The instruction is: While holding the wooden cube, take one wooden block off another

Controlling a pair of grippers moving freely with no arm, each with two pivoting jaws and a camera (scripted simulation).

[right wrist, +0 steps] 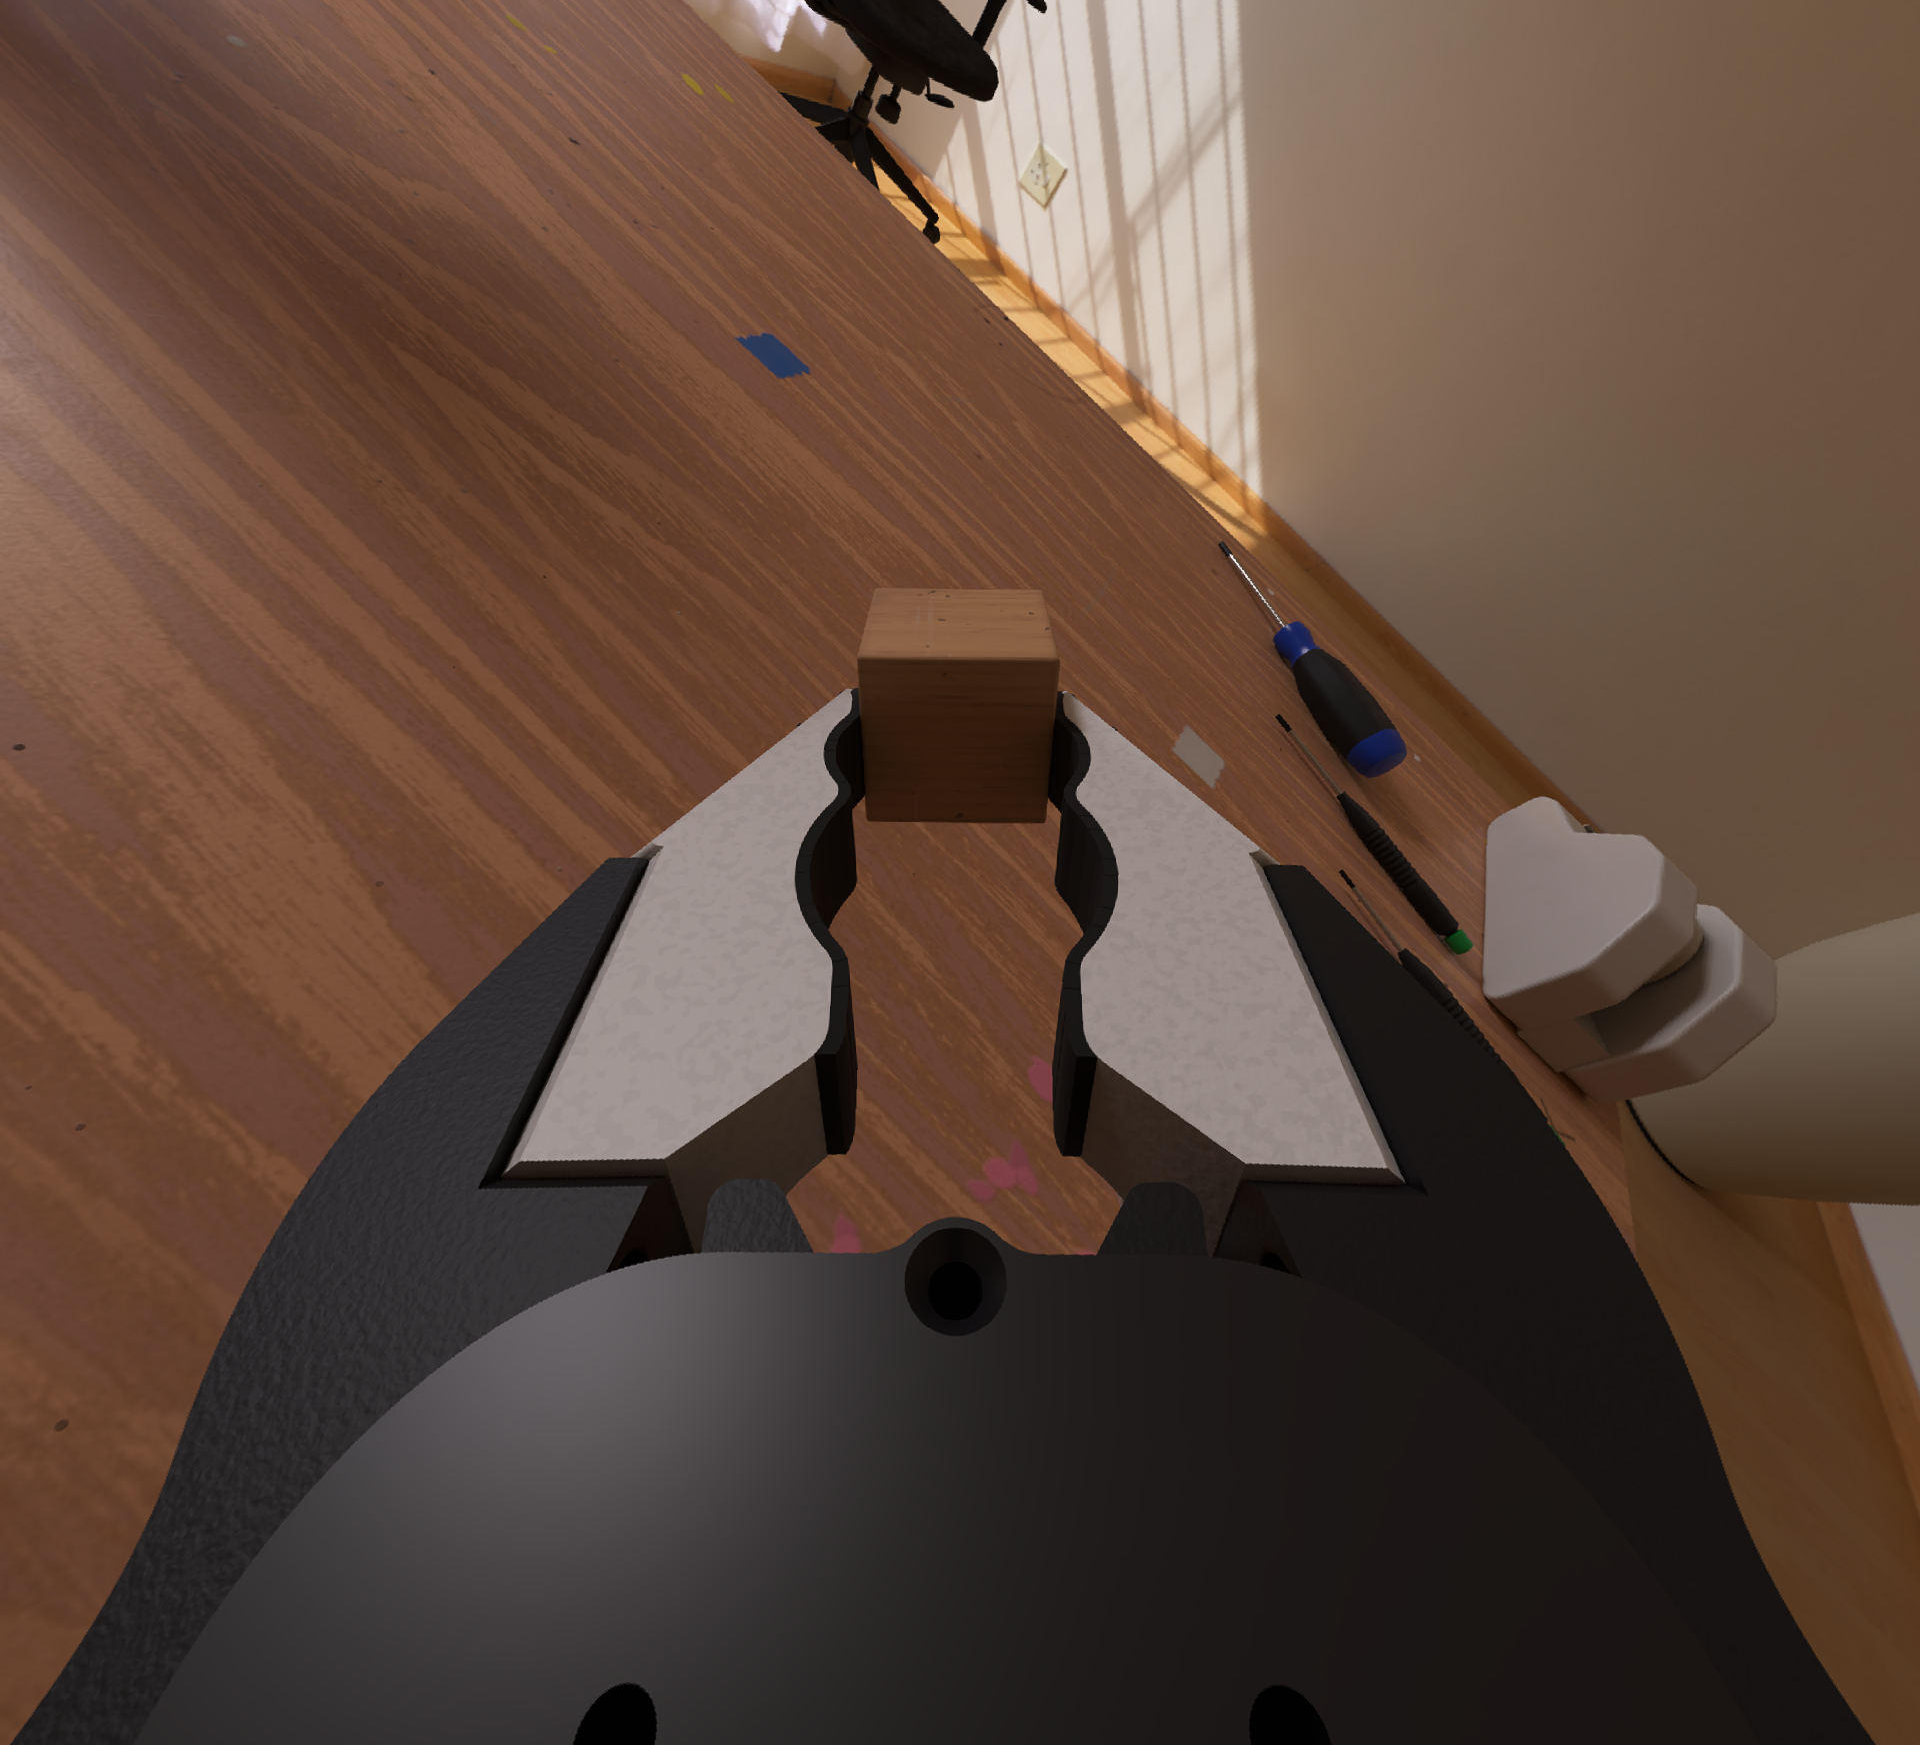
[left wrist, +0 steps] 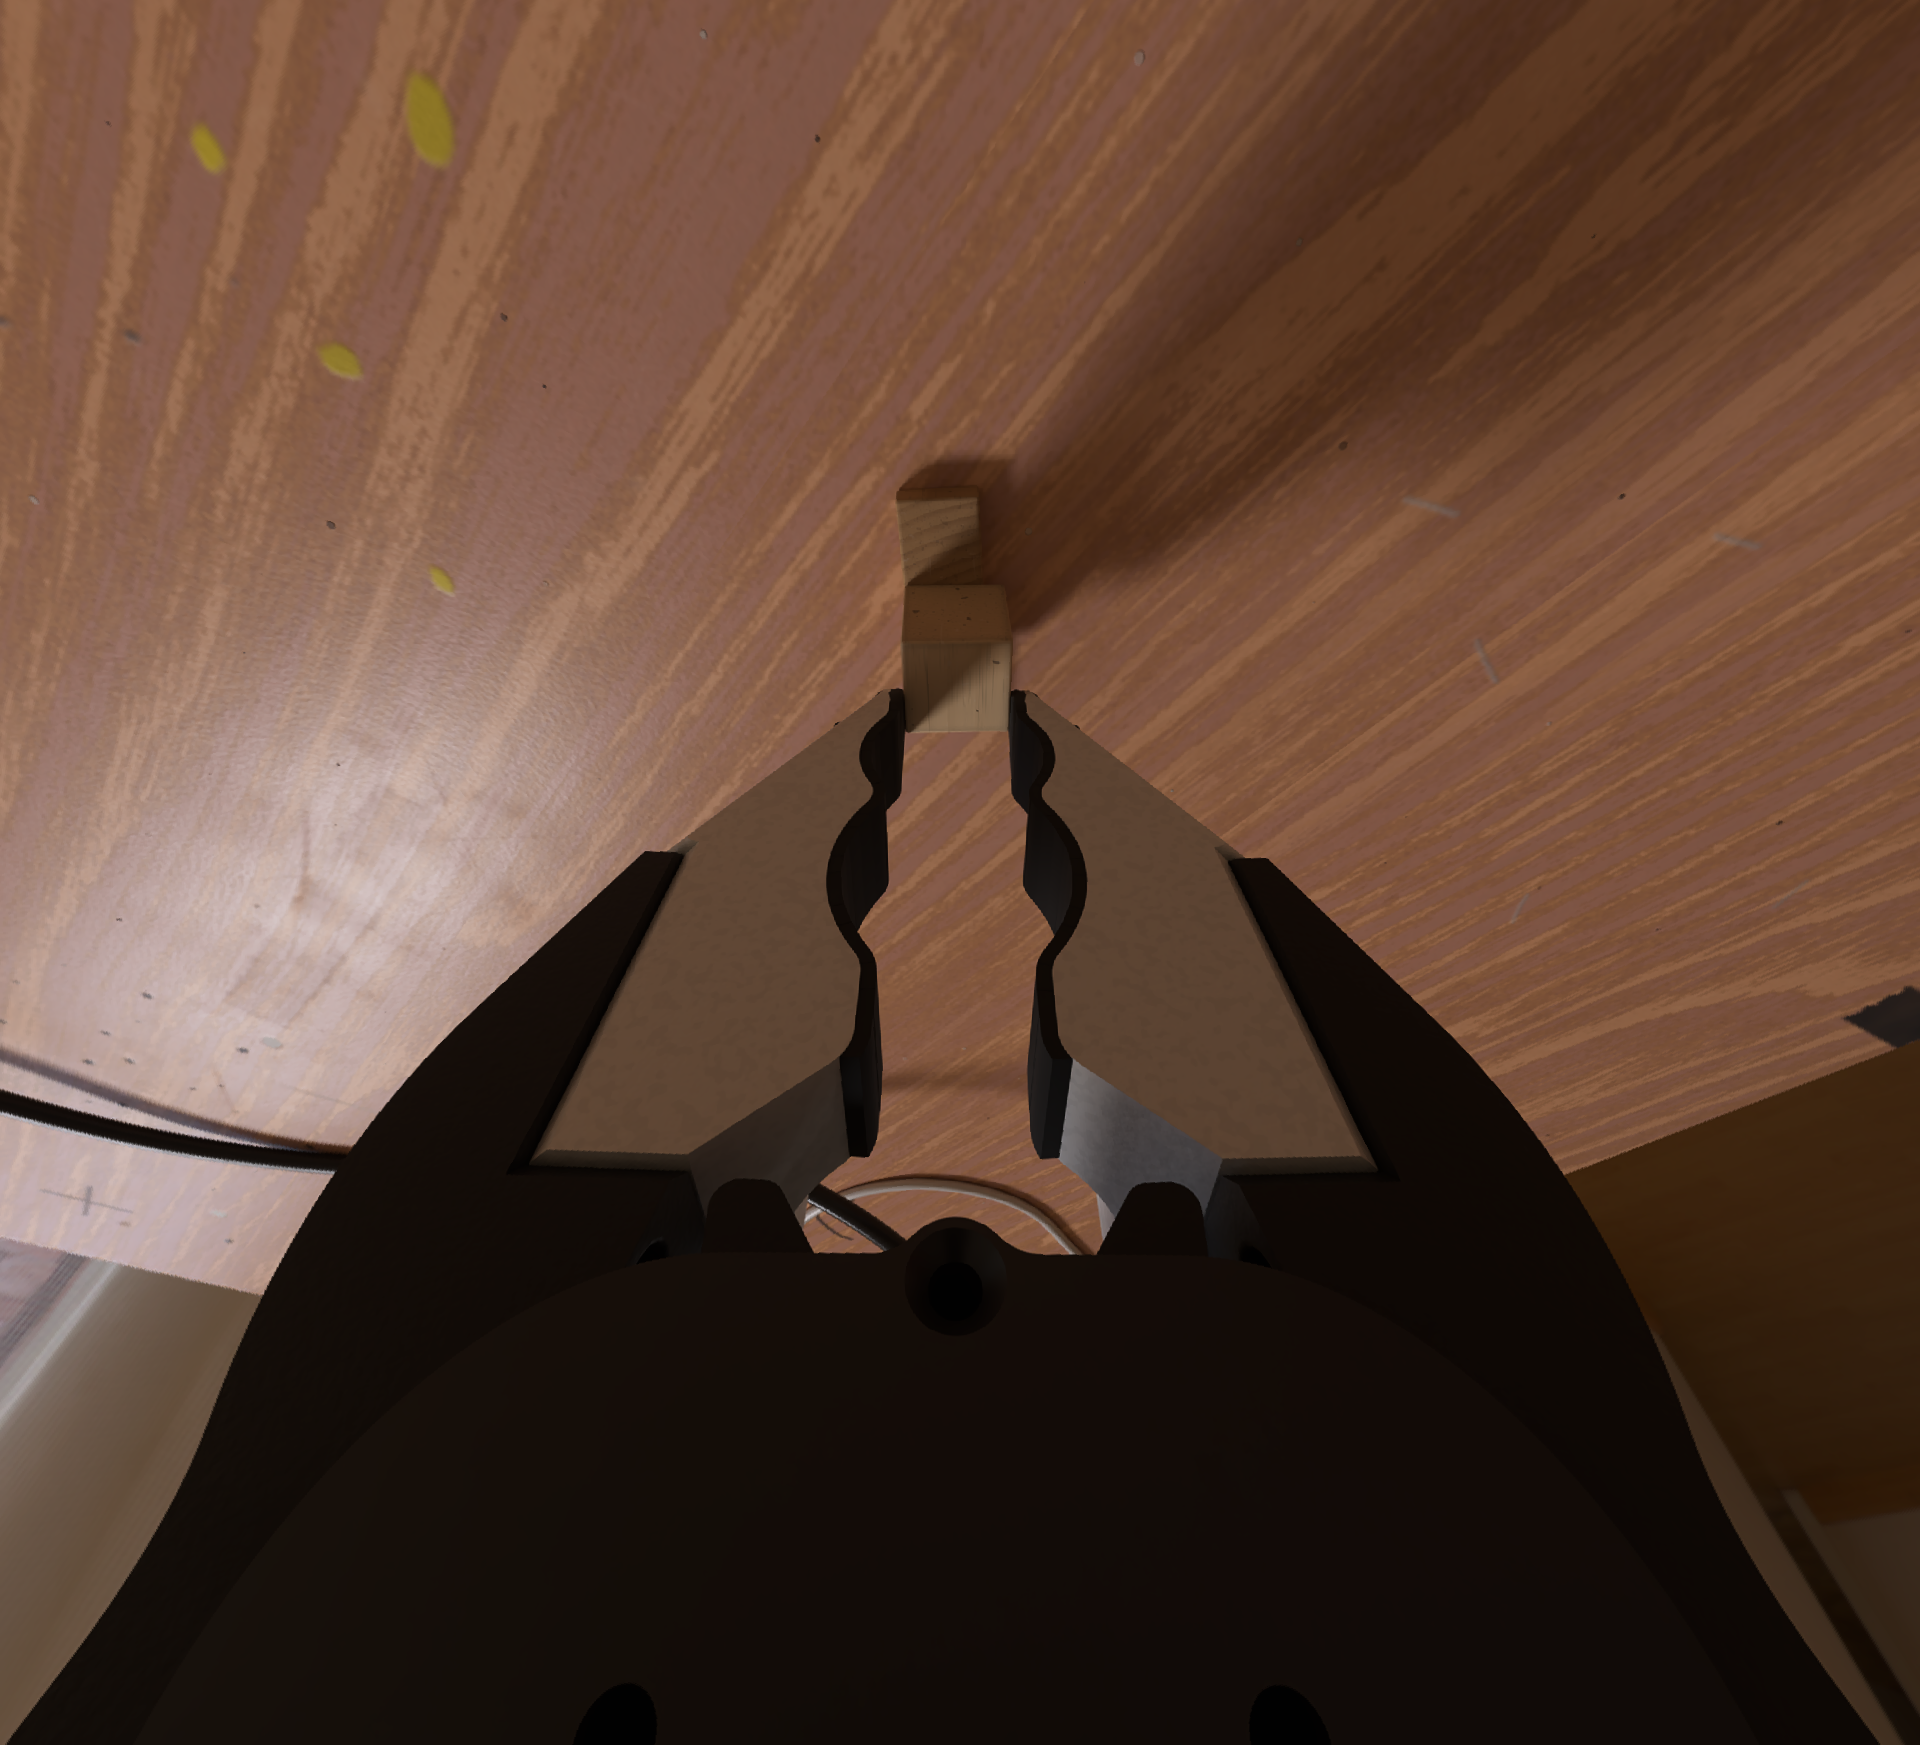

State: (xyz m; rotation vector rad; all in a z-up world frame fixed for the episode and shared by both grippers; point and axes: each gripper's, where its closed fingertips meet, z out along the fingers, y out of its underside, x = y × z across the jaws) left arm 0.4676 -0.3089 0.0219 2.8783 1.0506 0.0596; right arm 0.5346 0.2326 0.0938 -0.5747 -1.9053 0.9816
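Observation:
In the left wrist view my left gripper (left wrist: 957, 708) is shut on a small pale wooden block (left wrist: 957, 656), gripped at its near end by the fingertips. A second pale wooden block (left wrist: 940, 534) rests on the wooden table (left wrist: 520, 656) just beyond it, in shadow; whether the two touch I cannot tell. In the right wrist view my right gripper (right wrist: 957, 739) is shut on a darker brown wooden cube (right wrist: 957, 708) and holds it above the table (right wrist: 416, 552).
A blue-handled screwdriver (right wrist: 1335, 698) and thin black tools (right wrist: 1392, 864) lie near the table's right edge beside a white clamp-like fitting (right wrist: 1600, 947). A blue tape mark (right wrist: 772, 355) is on the table. An office chair (right wrist: 894, 2) stands past the edge. A black cable (left wrist: 156, 1134) lies at left.

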